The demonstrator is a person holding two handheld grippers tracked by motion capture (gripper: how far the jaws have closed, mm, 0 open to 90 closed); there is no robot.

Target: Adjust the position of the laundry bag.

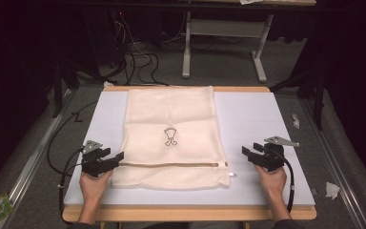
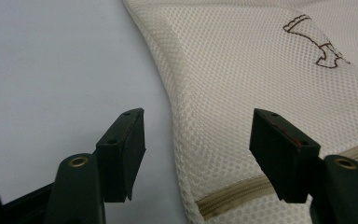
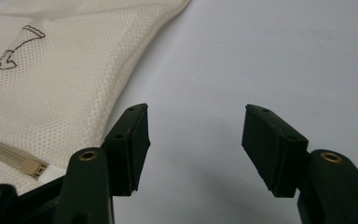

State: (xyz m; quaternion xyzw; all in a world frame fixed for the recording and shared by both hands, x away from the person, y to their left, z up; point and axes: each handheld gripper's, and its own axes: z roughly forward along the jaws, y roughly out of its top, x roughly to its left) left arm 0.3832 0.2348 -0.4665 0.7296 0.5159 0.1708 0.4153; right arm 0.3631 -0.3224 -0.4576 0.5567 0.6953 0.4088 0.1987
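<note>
Nearest the person, two hands come in at the near edge of the table, each holding a black claw. The left gripper sits right at the near left corner of the mesh bag; the right gripper is just off the bag's near right side, over bare white tabletop.

The high view gives the whole layout: the bag lies flat in the middle of the table, long side running away from the person, zipper across the near end.

The left gripper view gets you what the overhead can't: the weave. The mesh bag is cream netting full of tiny holes, with a smooth fabric border along its edge and a tan zipper with fine teeth. Its jaws stand wide apart and hold nothing, one over the table, one over the mesh.

The right gripper view shows the zipper's end with a small white tab, and jaws also spread wide, empty, above the smooth matte surface.

Farther up the bag there's a small brown outline logo, stitched or printed, I can't tell. Past the table's far edge: grey floor, black cables and a grey metal frame.
</note>
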